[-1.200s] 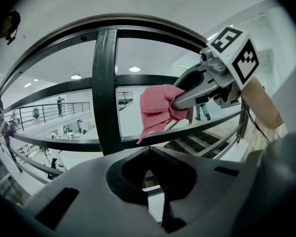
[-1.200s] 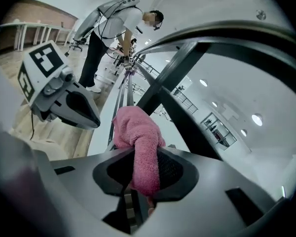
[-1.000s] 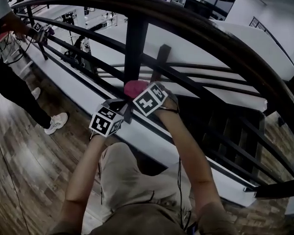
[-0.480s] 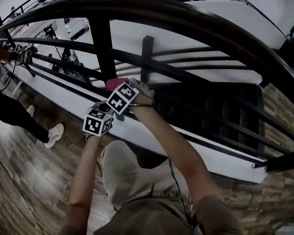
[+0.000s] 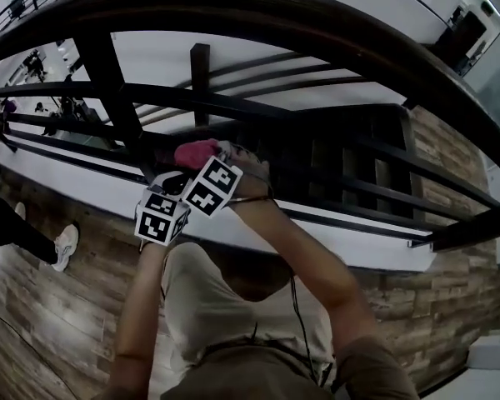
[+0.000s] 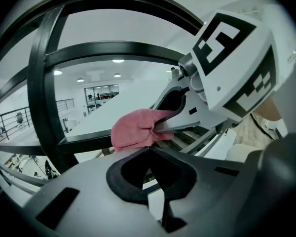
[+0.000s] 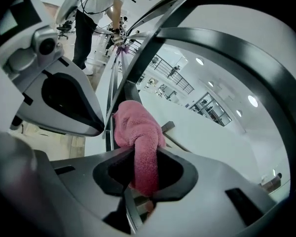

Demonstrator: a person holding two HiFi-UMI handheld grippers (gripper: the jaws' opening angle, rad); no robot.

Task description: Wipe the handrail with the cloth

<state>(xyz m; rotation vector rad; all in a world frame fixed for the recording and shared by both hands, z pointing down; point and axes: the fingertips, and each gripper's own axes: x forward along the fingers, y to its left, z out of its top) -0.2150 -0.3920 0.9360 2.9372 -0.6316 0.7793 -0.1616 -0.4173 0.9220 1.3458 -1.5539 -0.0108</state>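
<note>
The dark wooden handrail (image 5: pixel 317 25) arches across the top of the head view, with black metal rails (image 5: pixel 333 117) and a black post (image 5: pixel 108 82) under it. A pink cloth (image 5: pixel 195 150) is bunched against the lower rails. My right gripper (image 5: pixel 202 158) is shut on it, and the cloth (image 7: pixel 138 147) runs down between its jaws in the right gripper view. My left gripper (image 6: pixel 148 151) sits just below and left of it, jaws together with nothing between them. Its view shows the right gripper's fingers pinching the cloth (image 6: pixel 134 130).
A second person stands to the left on the wood floor; one white shoe (image 5: pixel 65 244) shows. Below the rails runs a white ledge (image 5: pixel 333 236). Beyond the railing is an open atrium with more railings (image 7: pixel 170 80) far off.
Both grippers and the cloth have slid right along the lower rails, away from the black post. The head view has swung, so the other person is mostly out of frame.
</note>
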